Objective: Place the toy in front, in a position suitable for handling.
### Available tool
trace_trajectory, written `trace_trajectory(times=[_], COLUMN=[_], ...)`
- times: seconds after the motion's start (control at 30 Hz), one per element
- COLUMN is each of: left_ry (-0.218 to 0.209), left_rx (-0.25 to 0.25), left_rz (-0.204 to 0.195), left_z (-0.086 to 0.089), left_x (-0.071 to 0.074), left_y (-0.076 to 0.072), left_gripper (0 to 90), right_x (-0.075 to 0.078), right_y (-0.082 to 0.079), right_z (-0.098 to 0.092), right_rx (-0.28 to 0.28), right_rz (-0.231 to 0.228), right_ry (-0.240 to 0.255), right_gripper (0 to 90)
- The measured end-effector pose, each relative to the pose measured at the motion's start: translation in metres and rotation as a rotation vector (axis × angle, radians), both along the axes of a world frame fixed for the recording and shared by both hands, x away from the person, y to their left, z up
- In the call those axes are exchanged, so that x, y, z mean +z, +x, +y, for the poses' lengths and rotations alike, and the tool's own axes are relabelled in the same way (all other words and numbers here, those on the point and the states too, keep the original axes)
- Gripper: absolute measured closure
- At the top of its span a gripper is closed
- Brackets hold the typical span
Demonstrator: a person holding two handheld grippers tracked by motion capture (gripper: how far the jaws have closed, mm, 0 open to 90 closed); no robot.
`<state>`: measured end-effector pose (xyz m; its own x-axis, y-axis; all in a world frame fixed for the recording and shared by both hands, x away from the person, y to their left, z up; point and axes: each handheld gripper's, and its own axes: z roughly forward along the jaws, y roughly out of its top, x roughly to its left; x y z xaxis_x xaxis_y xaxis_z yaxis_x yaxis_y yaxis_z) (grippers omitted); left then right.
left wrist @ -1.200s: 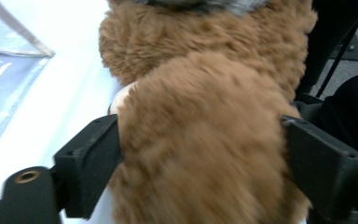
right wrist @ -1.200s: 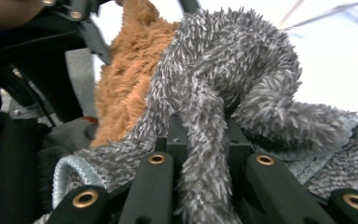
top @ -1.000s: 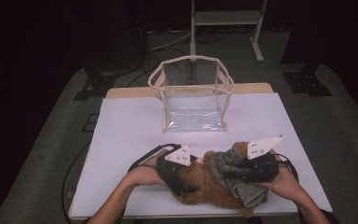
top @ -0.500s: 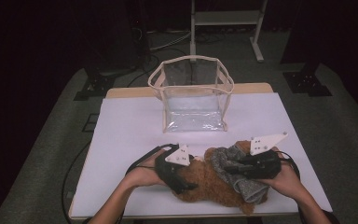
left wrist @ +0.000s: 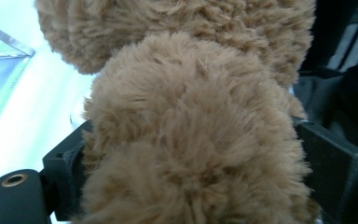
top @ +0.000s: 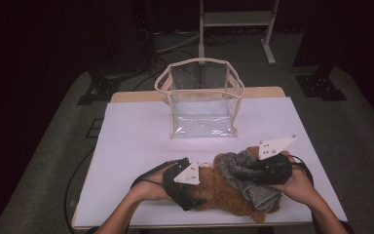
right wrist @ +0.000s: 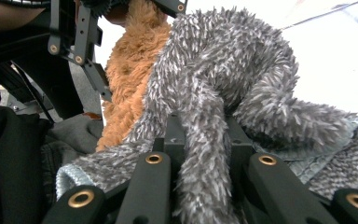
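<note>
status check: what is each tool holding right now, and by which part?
Left tool has just been closing on the brown plush toy, around a thick furry lobe. Right tool pinches a fold of the grey fuzzy cloth.

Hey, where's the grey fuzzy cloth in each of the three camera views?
High view: the grey fuzzy cloth lies low and right of centre, draped on the brown plush toy, under the right gripper.
Left gripper view: I can't make it out behind the brown plush.
Right gripper view: it sits across the centre and right, pinched between the jaws.
Shared landmark: the brown plush toy.
</note>
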<state>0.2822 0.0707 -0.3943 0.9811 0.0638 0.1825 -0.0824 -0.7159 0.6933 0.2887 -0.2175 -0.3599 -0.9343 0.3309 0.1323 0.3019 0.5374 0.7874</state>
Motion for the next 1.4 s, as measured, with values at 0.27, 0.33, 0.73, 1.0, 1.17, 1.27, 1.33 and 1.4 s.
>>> trace_trajectory(times=[0.27, 0.33, 0.73, 1.0, 1.17, 1.27, 1.33, 1.4], left_ry=[0.041, 0.057, 0.084, -0.025, -0.092, -0.069, -0.07, -0.081], left_rx=[0.071, 0.086, 0.19, 0.141, 0.094, 0.084, 0.08, 0.086], left_rz=[-0.048, -0.064, -0.105, -0.025, 0.022, 0.042, 0.039, 0.037], left_z=[0.002, 0.005, 0.04, 0.055, 0.055, 0.052, 0.05, 0.049], left_x=[0.012, 0.014, 0.017, 0.019, 0.027, 0.022, 0.019, 0.018], left_y=[0.01, 0.013, 0.011, -0.003, 0.001, 0.002, 0.0, 0.0], left_gripper=[37.9, 37.9, 37.0, 27.3, 24.1, 33.7, 37.8, 39.0], right_x=[0.001, 0.002, 0.013, 0.004, -0.002, -0.001, 0.001, 0.005], right_y=[0.009, 0.015, 0.037, 0.026, 0.009, 0.005, 0.004, 0.006], right_z=[-0.004, -0.003, 0.038, 0.038, 0.033, 0.03, 0.027, 0.02], right_rx=[-0.056, -0.053, 0.033, 0.126, 0.163, 0.151, 0.136, 0.141], right_rz=[-0.017, -0.012, -0.018, -0.006, -0.026, -0.046, -0.052, -0.049], right_ry=[0.034, 0.044, 0.006, 0.008, 0.011, 0.007, 0.004, 0.004], right_gripper=[75.0, 74.9, 74.4, 75.3, 75.8, 76.0, 76.6, 77.1])
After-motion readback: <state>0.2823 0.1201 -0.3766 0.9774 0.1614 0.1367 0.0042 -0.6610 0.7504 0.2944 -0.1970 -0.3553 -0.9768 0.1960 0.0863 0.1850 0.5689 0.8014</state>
